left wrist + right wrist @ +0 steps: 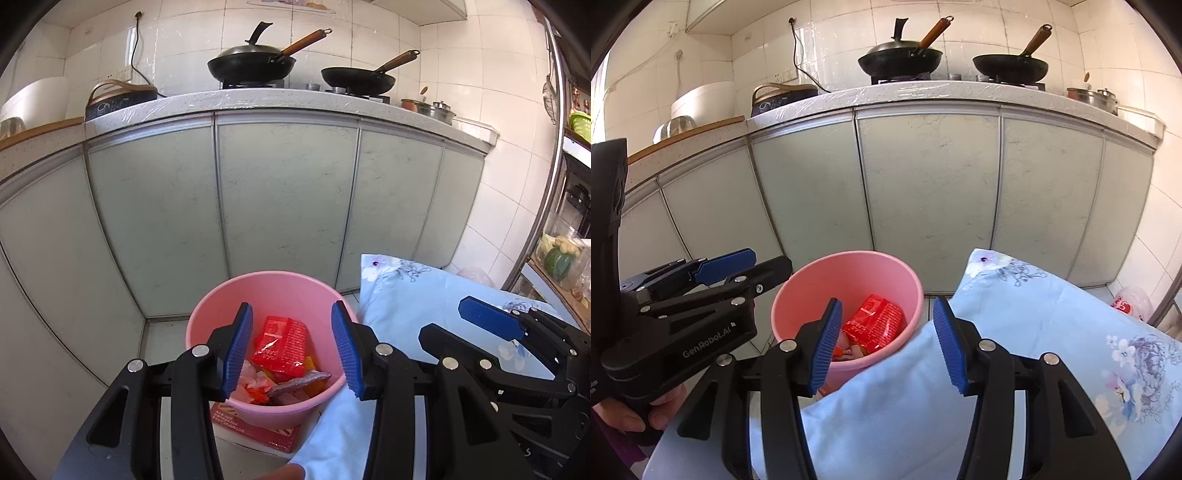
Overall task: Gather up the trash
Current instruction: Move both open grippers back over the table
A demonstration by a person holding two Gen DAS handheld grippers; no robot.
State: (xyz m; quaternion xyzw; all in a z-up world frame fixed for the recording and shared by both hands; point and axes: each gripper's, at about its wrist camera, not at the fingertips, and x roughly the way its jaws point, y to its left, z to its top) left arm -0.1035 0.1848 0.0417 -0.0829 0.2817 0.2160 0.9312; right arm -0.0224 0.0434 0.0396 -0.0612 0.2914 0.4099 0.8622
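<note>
A pink bucket [266,295] [849,273] stands on the floor before the cabinets. Inside lie a red wrapper [280,347] [875,325], a grey-brown scrap [299,382] and other small scraps. My left gripper [291,314] hovers over the bucket's near rim, open, with nothing between its blue pads. To its right my right gripper [886,306] is also open and holds nothing; it hangs over the bucket's right rim and a light blue floral cloth [1052,325]. Each gripper shows in the other's view: the right one [458,325], and the left one [772,258] held by a hand [639,413].
A red printed carton [258,432] lies under the bucket. The floral cloth [413,295] covers a raised surface right of it. Pale green cabinet doors [288,199] close off the back, with two woks [255,66] on the counter. A rack with vegetables [557,258] stands far right.
</note>
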